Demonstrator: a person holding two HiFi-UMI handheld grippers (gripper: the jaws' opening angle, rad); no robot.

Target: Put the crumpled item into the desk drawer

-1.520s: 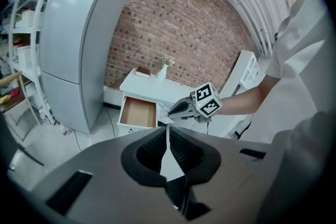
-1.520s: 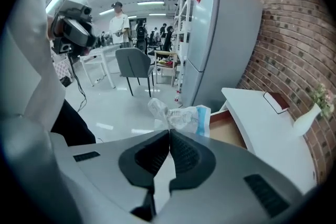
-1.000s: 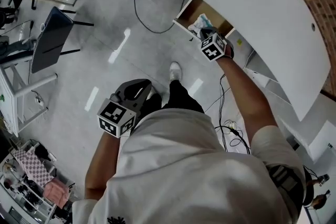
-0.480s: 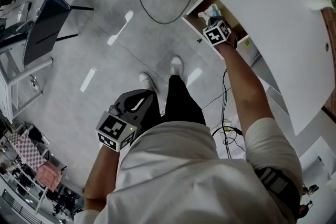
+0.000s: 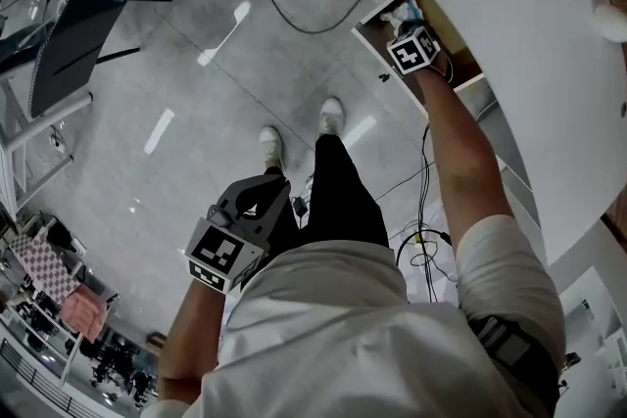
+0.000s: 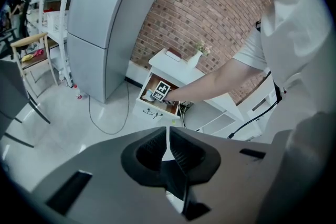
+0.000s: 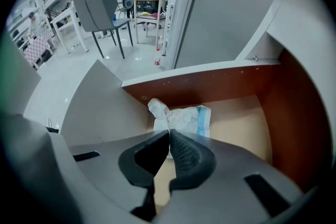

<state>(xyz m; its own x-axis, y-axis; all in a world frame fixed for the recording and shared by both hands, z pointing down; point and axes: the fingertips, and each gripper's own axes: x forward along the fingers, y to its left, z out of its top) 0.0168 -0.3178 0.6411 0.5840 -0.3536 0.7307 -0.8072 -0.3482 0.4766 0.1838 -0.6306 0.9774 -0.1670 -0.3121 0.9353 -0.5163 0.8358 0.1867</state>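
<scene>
My right gripper [image 7: 169, 132] pinches the crumpled item [image 7: 184, 117], a creased white wrapper with a pale blue band, inside the open desk drawer [image 7: 247, 123], which has a tan wooden floor and smooth reddish-brown walls. My left gripper [image 6: 168, 134] holds nothing, its ribbed black jaws pressed together.

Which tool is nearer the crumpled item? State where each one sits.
Right. The right tool is inside the drawer, clamped on an edge of the crumpled item; the left tool hangs beside the person's leg, far from it, shut and empty.
</scene>
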